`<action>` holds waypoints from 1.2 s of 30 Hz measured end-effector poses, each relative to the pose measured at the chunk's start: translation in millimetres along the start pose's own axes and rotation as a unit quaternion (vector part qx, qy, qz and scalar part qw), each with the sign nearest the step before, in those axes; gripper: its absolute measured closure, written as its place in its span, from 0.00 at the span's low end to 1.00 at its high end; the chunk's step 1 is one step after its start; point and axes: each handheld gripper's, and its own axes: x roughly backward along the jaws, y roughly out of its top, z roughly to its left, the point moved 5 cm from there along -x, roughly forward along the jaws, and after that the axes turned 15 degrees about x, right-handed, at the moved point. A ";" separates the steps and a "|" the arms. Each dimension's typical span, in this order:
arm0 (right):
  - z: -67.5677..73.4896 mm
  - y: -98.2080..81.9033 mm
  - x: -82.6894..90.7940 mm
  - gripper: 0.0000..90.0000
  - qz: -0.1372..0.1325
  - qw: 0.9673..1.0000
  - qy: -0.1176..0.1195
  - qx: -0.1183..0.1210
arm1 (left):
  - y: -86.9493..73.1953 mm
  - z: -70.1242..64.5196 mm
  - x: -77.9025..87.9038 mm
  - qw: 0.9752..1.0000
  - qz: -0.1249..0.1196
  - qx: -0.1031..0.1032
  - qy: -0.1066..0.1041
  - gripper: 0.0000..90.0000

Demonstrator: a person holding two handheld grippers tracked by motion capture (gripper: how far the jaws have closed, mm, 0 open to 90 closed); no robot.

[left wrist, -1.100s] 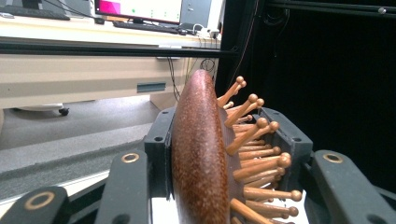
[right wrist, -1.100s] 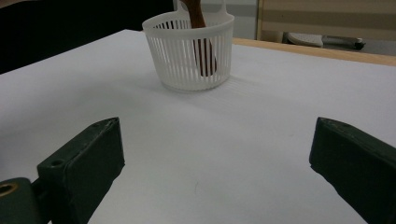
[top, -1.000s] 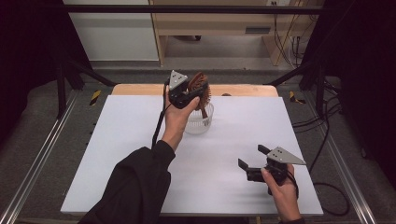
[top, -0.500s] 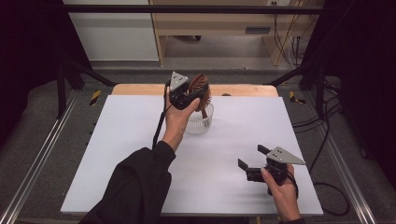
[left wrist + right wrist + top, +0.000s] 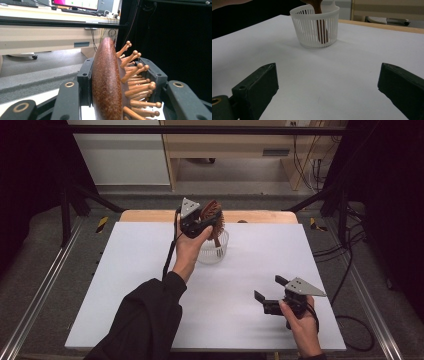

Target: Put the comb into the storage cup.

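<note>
The left gripper (image 5: 200, 222) has its jaws clamped on the wooden hairbrush (image 5: 212, 213), handle standing in the white basket (image 5: 214, 252), while the right gripper (image 5: 271, 294) waits, jaws apart

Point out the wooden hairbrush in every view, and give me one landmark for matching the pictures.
High view: the wooden hairbrush sits upper centre, its head clamped in the left gripper, its handle down in the white basket.
Left gripper view: the brush head stands centre between the jaws, bristles to the right.
Right gripper view: the handle shows through the basket's slats, top centre.
Shared landmark: the white basket.
</note>
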 end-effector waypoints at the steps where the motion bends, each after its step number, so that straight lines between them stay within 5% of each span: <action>1: 0.1 0.1 -0.1 0.04 0.000 1.000 0.000 0.000 | -0.2 0.5 0.0 1.000 0.000 0.000 0.000 0.56; 22: 0.4 -0.2 -0.8 0.04 0.001 1.000 0.000 0.001 | -2.4 5.3 2.6 1.000 0.004 -0.008 -0.001 0.56; 36: 2.8 -0.5 -3.5 0.04 0.006 1.000 0.007 0.005 | -0.4 21.9 12.5 1.000 0.014 -0.005 0.005 0.53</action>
